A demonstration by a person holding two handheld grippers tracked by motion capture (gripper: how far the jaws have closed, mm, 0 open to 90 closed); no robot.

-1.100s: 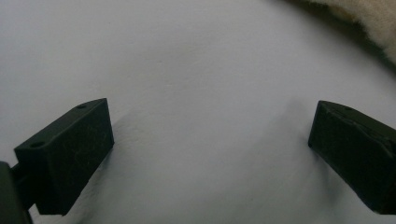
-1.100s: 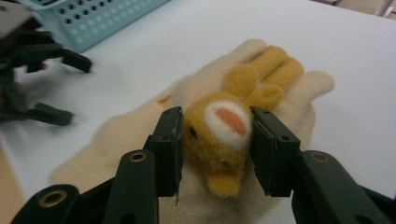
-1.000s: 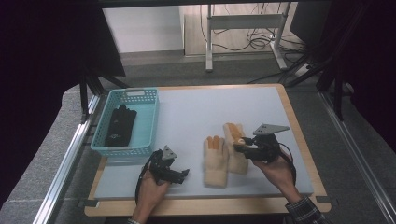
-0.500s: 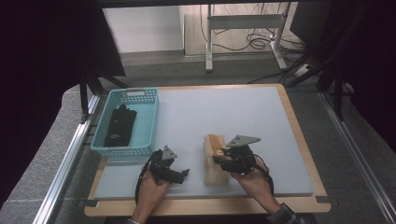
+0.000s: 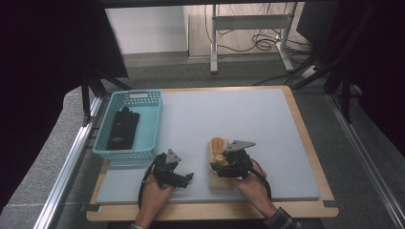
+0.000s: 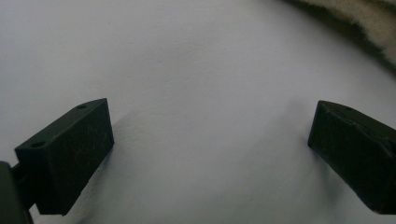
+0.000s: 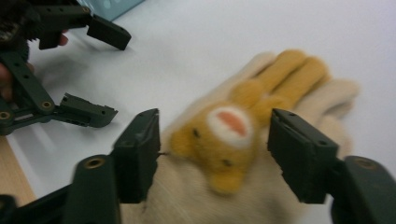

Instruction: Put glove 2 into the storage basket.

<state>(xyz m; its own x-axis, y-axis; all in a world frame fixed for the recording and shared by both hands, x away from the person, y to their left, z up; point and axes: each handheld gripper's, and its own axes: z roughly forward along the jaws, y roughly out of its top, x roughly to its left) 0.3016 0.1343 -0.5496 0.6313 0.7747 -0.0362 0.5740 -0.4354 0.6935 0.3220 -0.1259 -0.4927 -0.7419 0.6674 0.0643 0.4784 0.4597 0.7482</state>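
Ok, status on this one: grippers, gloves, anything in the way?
Left gripper open, idle. Right gripper just opened over stacked cream gloves, pads clear. Nothing blocking.

basket (image 5: 143, 102): teal, far-left on table | inside: black gloves (image 5: 122, 126)

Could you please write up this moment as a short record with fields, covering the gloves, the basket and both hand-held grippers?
surface: pale mat on a wooden board
cream glove with orange bear: lying flat near the front edge, fingers pointing away from the person
black gloves: inside the teal basket at the mat's left edge
right hand-held gripper: jaws have just been opening, now apart on either side of the bear, pads not pressing
left hand-held gripper: open over bare mat, nothing between the jaws
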